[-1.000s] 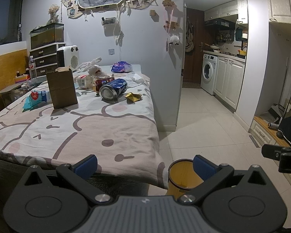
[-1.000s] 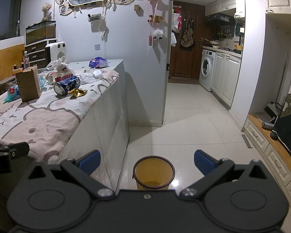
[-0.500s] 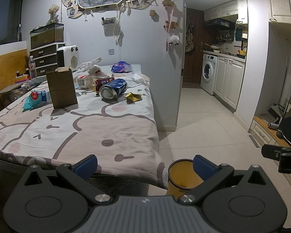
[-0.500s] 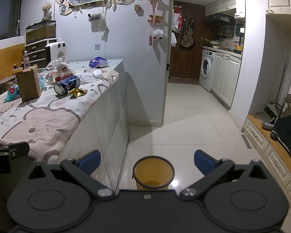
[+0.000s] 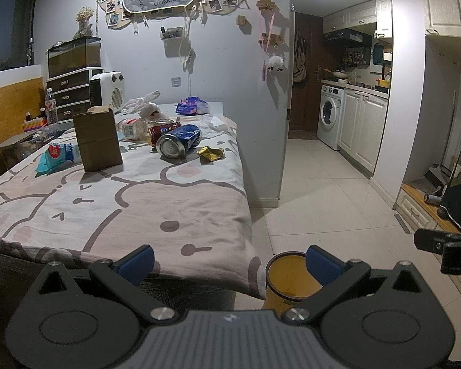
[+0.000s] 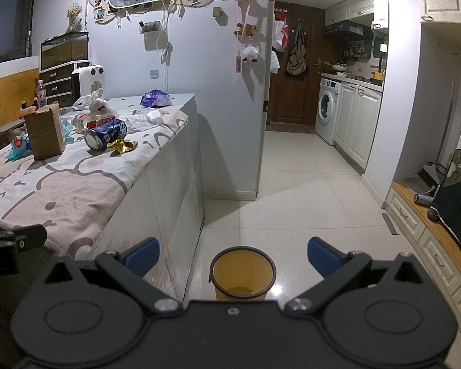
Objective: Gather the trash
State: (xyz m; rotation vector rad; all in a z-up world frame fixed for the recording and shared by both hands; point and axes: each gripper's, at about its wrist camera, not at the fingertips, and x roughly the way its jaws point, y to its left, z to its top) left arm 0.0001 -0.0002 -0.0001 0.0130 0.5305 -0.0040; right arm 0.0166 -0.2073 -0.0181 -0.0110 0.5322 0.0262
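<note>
A yellow trash bin (image 6: 242, 272) stands on the floor by the table's near corner; it also shows in the left wrist view (image 5: 287, 279). Trash lies on the cloth-covered table (image 5: 138, 203): a blue can (image 5: 179, 144) on its side, a gold crumpled wrapper (image 5: 211, 153), a brown cardboard box (image 5: 96, 140), a teal wipes pack (image 5: 58, 153), a red can (image 5: 162, 129) and a plastic bag (image 5: 143, 104). My left gripper (image 5: 229, 263) is open and empty at the table's near edge. My right gripper (image 6: 233, 253) is open and empty above the bin.
A purple snack bag (image 5: 192, 106) and crumpled tissue (image 5: 213, 123) lie at the table's far end. A white heater (image 5: 106, 92) and drawers (image 5: 69, 93) stand behind. Tiled floor (image 6: 298, 203) leads to a washing machine (image 6: 327, 112) and cabinets.
</note>
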